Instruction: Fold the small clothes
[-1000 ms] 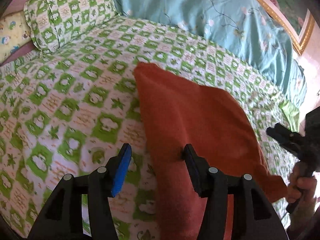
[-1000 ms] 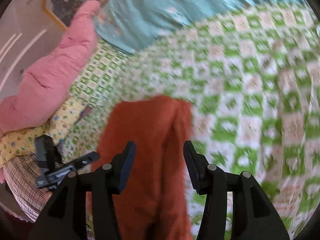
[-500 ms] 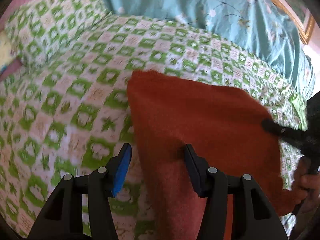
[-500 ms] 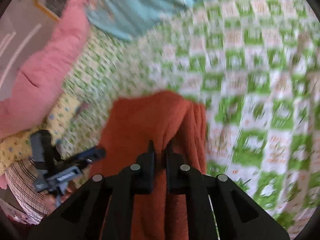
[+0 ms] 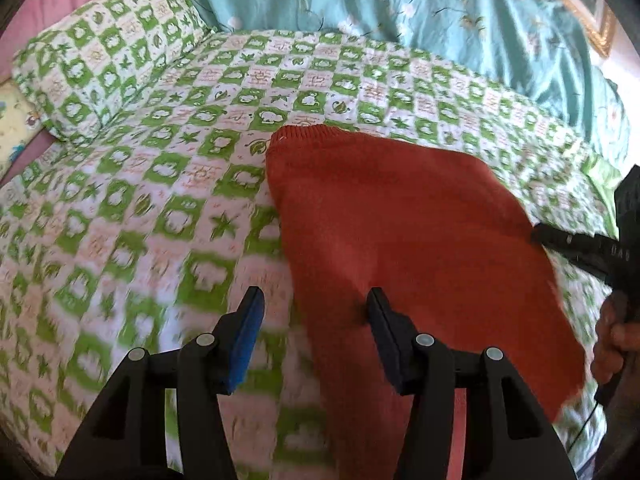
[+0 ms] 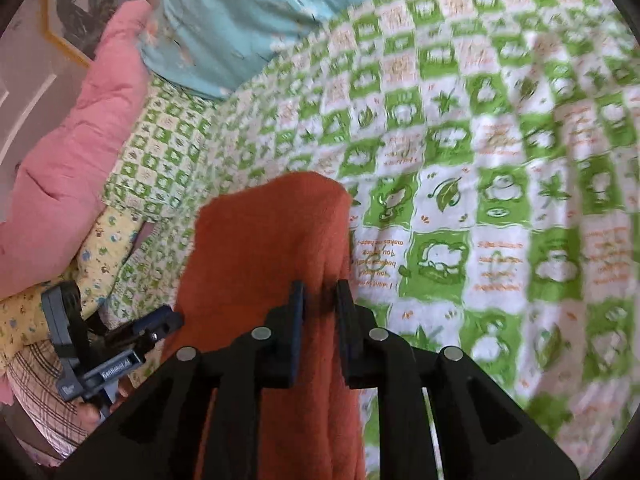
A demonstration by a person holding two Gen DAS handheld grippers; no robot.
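An orange knitted garment (image 5: 392, 216) lies on the green-and-white checked bedspread (image 5: 160, 184). My left gripper (image 5: 316, 312) is open over the garment's left edge; one finger is above the bedspread, the other above the cloth. My right gripper (image 6: 320, 300) is shut on a fold at the garment's right edge (image 6: 276, 240) and lifts it a little. In the left wrist view the right gripper (image 5: 568, 240) shows at the garment's right edge. In the right wrist view the left gripper (image 6: 120, 344) shows at the lower left.
A checked pillow (image 5: 100, 56) lies at the back left. A teal floral duvet (image 5: 440, 20) is bunched along the back. A pink quilt (image 6: 72, 152) and a yellow patterned pillow (image 6: 100, 248) lie beyond the garment in the right wrist view.
My right gripper went from open to shut on the garment's edge and has raised the cloth. My left gripper stayed open and shifted slightly over the left edge.
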